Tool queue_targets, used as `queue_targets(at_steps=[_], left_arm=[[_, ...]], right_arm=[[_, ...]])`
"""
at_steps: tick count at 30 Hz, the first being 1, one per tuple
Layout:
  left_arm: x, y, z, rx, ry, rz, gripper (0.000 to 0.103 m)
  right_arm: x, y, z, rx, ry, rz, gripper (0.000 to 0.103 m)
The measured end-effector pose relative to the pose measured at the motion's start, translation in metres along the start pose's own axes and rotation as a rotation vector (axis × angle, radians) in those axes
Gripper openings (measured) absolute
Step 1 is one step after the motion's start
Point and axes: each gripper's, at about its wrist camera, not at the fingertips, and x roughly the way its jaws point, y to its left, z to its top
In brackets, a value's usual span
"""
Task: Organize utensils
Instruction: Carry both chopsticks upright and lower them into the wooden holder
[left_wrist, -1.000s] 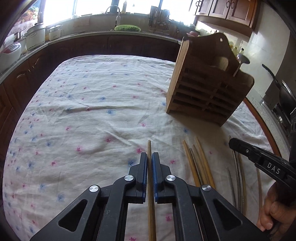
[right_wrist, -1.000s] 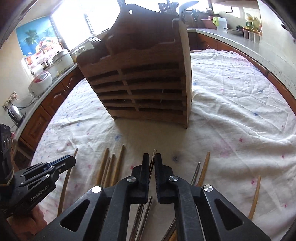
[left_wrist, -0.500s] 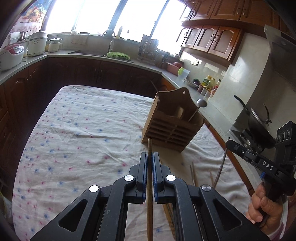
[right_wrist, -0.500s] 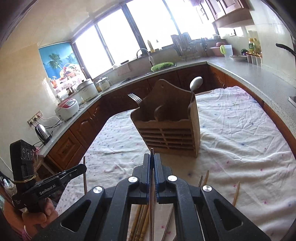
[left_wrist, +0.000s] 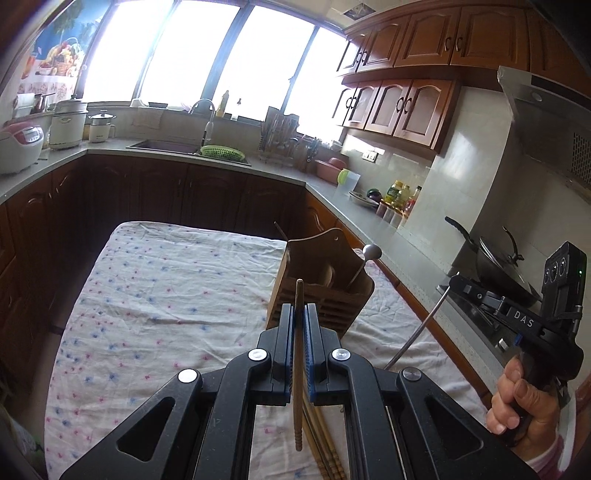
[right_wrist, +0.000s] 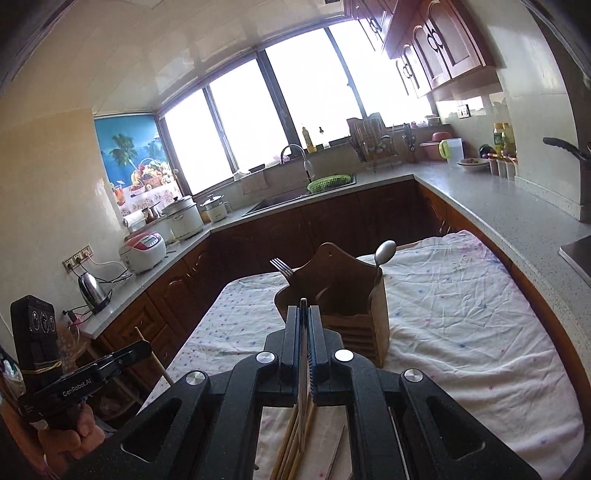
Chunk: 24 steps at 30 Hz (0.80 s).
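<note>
Left wrist view, near to far: the left hand-held gripper (left_wrist: 300, 314), black with blue pads, is clenched on a round wooden chopstick (left_wrist: 298, 354) whose tip juts past the jaws and whose ringed butt hangs below them. Loose bamboo chopsticks (left_wrist: 325, 446) lie on the bench beneath. Only this view shows, at right, a hand (left_wrist: 524, 410) gripping the handle of the right hand-held gripper (left_wrist: 453, 280), with a thin grey metal chopstick (left_wrist: 417, 330) slanting down from its tip. Beyond stands the slatted wooden utensil holder (left_wrist: 325, 291) on the bench (left_wrist: 166, 295), which is draped in a creased white cloth dotted pink and blue; a spoon (left_wrist: 371, 253) leans out of the holder. A dark wok (left_wrist: 498, 266) sits on the stove at far right.

Right wrist view, near to far: the right hand-held gripper (right_wrist: 303, 314) is clenched on the thin metal chopstick (right_wrist: 303, 354), seen edge-on between the pads. Bamboo chopsticks (right_wrist: 291, 443) lie on the cloth below. Only this view shows the left hand-held gripper (right_wrist: 142, 347) from outside, at lower left, grasping the wooden chopstick (right_wrist: 153, 356), and a fork (right_wrist: 281, 266) standing in the holder's left compartment. The utensil holder (right_wrist: 343, 295), with arched back panel, carries the spoon (right_wrist: 385, 252) at its right. Farther off are a rice cooker (right_wrist: 142, 249) and a green basket (right_wrist: 328, 181) by the sink
</note>
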Motion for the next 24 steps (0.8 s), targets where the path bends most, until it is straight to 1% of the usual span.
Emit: queue_targets(at_steps=[7,13,16,20,24], left_arm=[[0.010,-0.003,0.015,0.004,-0.035,0.003,0.003],[0.023,-0.007,0.039,0.029,-0.085,-0.007,0.003],[0.028,-0.011,0.055,0.034,-0.125,-0.014,0.003],[0.038,-0.012,0.077,0.038,-0.184,-0.018,0.003],[0.057,-0.014,0.096,0.028,-0.239,-0.002,0.003]], right_arm=[[-0.003,-0.007,0.010,-0.005,-0.026,-0.015,0.004],[-0.004,-0.012,0.027,-0.006,-0.064,-0.032,0.004],[-0.006,-0.015,0.040,-0.009,-0.093,-0.041,0.004],[-0.007,-0.022,0.066,0.010,-0.154,-0.052,0.004],[-0.002,-0.028,0.091,0.019,-0.209,-0.077,0.004]])
